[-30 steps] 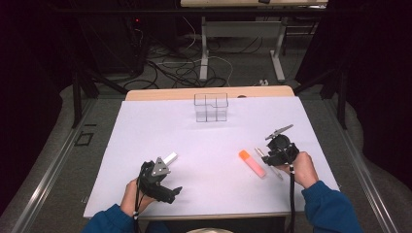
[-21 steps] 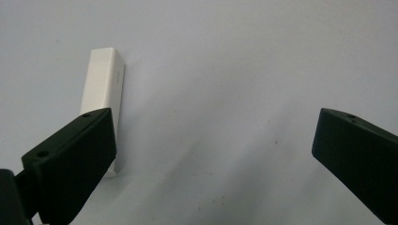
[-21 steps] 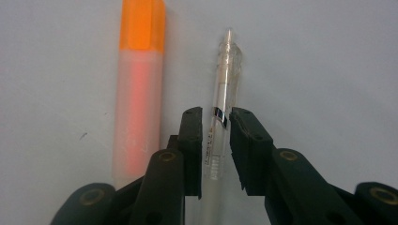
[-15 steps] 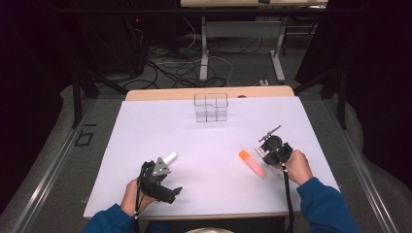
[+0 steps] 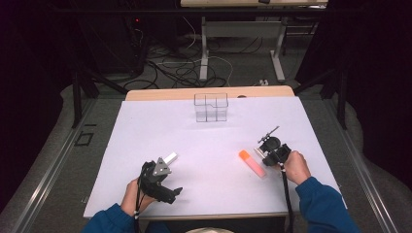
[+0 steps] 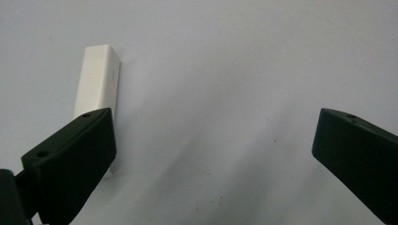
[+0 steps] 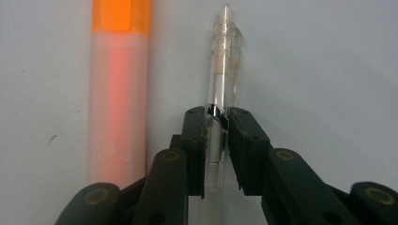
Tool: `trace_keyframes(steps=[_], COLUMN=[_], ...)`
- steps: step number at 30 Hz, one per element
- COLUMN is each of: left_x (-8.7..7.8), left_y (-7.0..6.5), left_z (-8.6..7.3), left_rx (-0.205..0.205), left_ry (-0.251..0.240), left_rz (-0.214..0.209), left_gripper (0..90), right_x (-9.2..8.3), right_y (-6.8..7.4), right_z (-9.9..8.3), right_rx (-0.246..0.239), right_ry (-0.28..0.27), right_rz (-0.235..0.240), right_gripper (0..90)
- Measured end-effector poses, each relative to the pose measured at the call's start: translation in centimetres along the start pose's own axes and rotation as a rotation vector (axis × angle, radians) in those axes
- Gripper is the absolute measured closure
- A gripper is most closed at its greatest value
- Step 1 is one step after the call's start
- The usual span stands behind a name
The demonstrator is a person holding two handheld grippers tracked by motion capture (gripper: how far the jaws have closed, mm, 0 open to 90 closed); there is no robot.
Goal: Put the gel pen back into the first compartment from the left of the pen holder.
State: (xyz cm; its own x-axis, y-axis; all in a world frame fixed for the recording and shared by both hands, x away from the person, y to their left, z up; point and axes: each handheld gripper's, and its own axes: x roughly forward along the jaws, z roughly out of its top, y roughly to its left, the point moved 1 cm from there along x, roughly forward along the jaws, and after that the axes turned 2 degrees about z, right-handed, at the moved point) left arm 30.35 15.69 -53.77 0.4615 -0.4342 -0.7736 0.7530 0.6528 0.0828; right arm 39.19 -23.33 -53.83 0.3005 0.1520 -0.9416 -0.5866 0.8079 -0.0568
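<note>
The right gripper (image 7: 217,154) has just been closing and is now clenched on a clear plastic pen (image 7: 223,75). In the right gripper view the two black jaws press on the pen's barrel from both sides, and the rest of the pen runs forward from them, lying on the white worktop (image 5: 204,145). Just beside the pen, parallel to it and not touching it, lies an orange highlighter (image 7: 119,93) with a bright orange cap at its far end and a paler translucent body.

In the high view the right gripper (image 5: 265,148) sits low on the worktop, and the highlighter (image 5: 252,163) lies just beside it, on the side toward the worktop's middle. A clear plastic organizer (image 5: 211,107) with several compartments stands well apart from the highlighter, near the worktop's far edge.

The left gripper (image 6: 211,159) is released, its jaws standing wide apart with bare worktop between them. A small white rectangular block (image 6: 97,75) lies flat by one jaw, outside the gap, its near end hidden behind that jaw. In the high view the left gripper (image 5: 163,167) rests well apart from the highlighter, toward the worktop's near edge, with the white block (image 5: 170,157) just beyond it.
</note>
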Motion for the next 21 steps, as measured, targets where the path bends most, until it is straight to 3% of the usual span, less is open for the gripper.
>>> trace_keyframes(steps=[1,2,4,8,10,14,15,16,18,19,21], left_x=[0.0,0.0,0.01,0.01,0.0,-0.01,-0.02,-0.03,-0.06,-0.07,-0.07], left_y=[0.01,0.01,0.02,0.02,0.03,0.03,0.03,0.06,0.06,0.05,0.06], left_z=[0.0,0.0,-0.01,-0.01,-0.02,0.0,0.0,0.01,0.01,0.01,0.01], left_rx=[-0.001,-0.002,-0.002,-0.001,-0.002,-0.001,0.0,0.004,0.005,0.005,0.006], left_ry=[0.0,0.0,0.0,-0.001,-0.003,-0.003,-0.003,-0.006,-0.006,-0.006,-0.006], left_rz=[0.0,0.0,0.0,-0.001,-0.002,-0.001,-0.002,0.001,0.002,0.002,0.002], left_gripper=[0.0,0.0,0.0,0.0,0.0,0.0,0.0,0.0,0.0,0.0,0.0], right_x=[-0.05,0.27,-0.03,0.11,-0.08,-0.02,-0.12,-0.16,-0.15,-0.39,-0.66], right_y=[-0.04,0.04,-0.22,-0.32,-0.42,-0.51,-0.33,-0.51,-0.44,-0.59,-0.65], right_z=[-0.03,-0.19,-0.11,-0.23,-0.23,-0.36,-0.4,-0.45,-0.54,-0.55,-0.67], right_rx=[0.003,0.034,0.016,0.028,0.028,0.031,0.059,0.038,0.054,0.039,0.054], right_ry=[0.001,-0.044,-0.002,-0.033,-0.014,-0.036,-0.037,-0.049,-0.083,-0.073,-0.079], right_rz=[0.003,0.017,0.014,0.036,0.034,0.031,0.046,0.046,0.05,0.056,0.05], right_gripper=[77.4,77.6,78.4,79.4,79.5,79.5,79.5,79.5,79.5,79.5,79.5])
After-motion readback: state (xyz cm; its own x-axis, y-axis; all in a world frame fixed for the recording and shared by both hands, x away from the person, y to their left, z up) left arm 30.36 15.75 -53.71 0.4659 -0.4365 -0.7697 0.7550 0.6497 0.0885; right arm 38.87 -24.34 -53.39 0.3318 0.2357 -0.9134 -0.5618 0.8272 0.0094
